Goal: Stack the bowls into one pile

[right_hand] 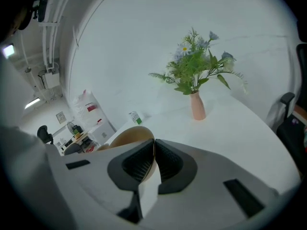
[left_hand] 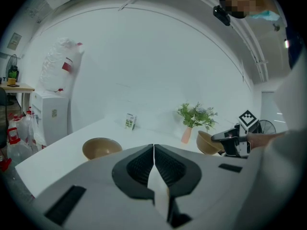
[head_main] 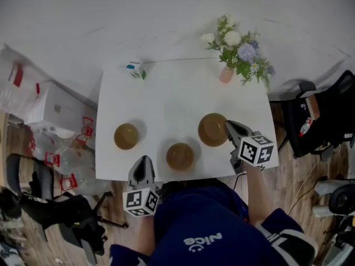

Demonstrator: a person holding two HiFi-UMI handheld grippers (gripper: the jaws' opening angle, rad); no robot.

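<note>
Three brown bowls are on or over the white table (head_main: 166,101). The left bowl (head_main: 126,136) (left_hand: 100,147) and the middle bowl (head_main: 180,155) rest near the front edge. My right gripper (head_main: 227,125) (right_hand: 153,143) is shut on the near rim of the right bowl (head_main: 212,129) (right_hand: 127,139). In the left gripper view that bowl (left_hand: 207,142) hangs tilted, a little above the table. My left gripper (head_main: 143,166) (left_hand: 153,147) is shut with nothing in it, at the front edge between the left and middle bowls.
A pink vase of flowers (head_main: 226,73) (right_hand: 197,105) stands at the table's far right. A small carton (head_main: 136,70) (left_hand: 129,121) sits at the far left. Bags and boxes (head_main: 52,107) lie on the floor to the left, and a black chair (head_main: 321,121) stands to the right.
</note>
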